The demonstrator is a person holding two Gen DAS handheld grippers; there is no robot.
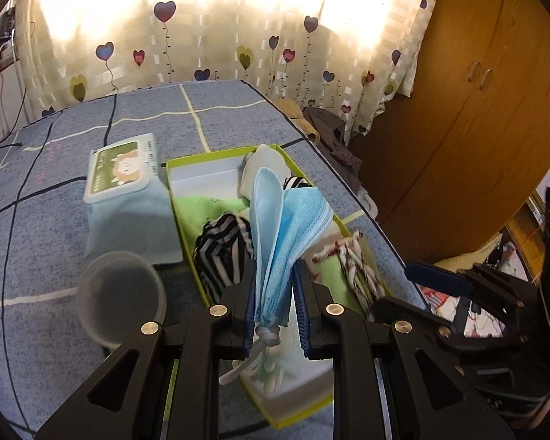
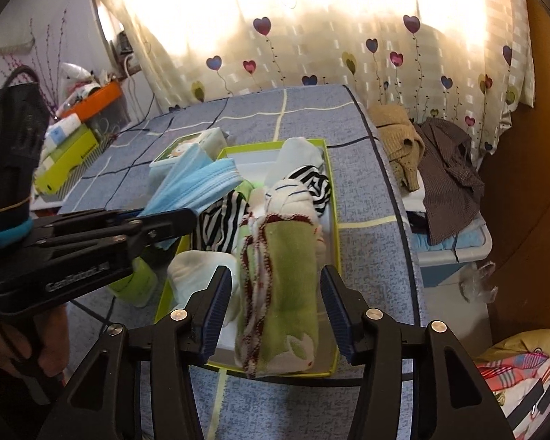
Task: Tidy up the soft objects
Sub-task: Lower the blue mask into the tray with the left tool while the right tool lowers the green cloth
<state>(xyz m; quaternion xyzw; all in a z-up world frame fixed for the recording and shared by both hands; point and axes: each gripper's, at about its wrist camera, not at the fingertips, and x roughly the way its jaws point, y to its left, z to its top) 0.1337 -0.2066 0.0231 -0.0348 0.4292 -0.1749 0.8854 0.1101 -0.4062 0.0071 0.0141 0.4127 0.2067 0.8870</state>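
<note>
- Box [image 2: 332,198], lime rim, sits on the blue bedspread [image 1: 55,220]; already packed with soft items: striped cloth [image 1: 220,249], pale socks [image 2: 297,157], green towel [image 2: 278,286] with red-and-white trim.
- Left gripper [image 1: 273,300] pinches a stack of blue face masks [image 1: 289,227] upright above the box; masks not yet inside.
- Right gripper [image 2: 275,311] is spread, its pads on either side of the green towel, not pressing it; the towel rests at the near end of the box.
- Tissue pack [image 1: 124,172] and clear cup [image 1: 121,293] remain outside, beside the box.
- Judgement: mostly done; masks left to place, maybe the tissue pack.
</note>
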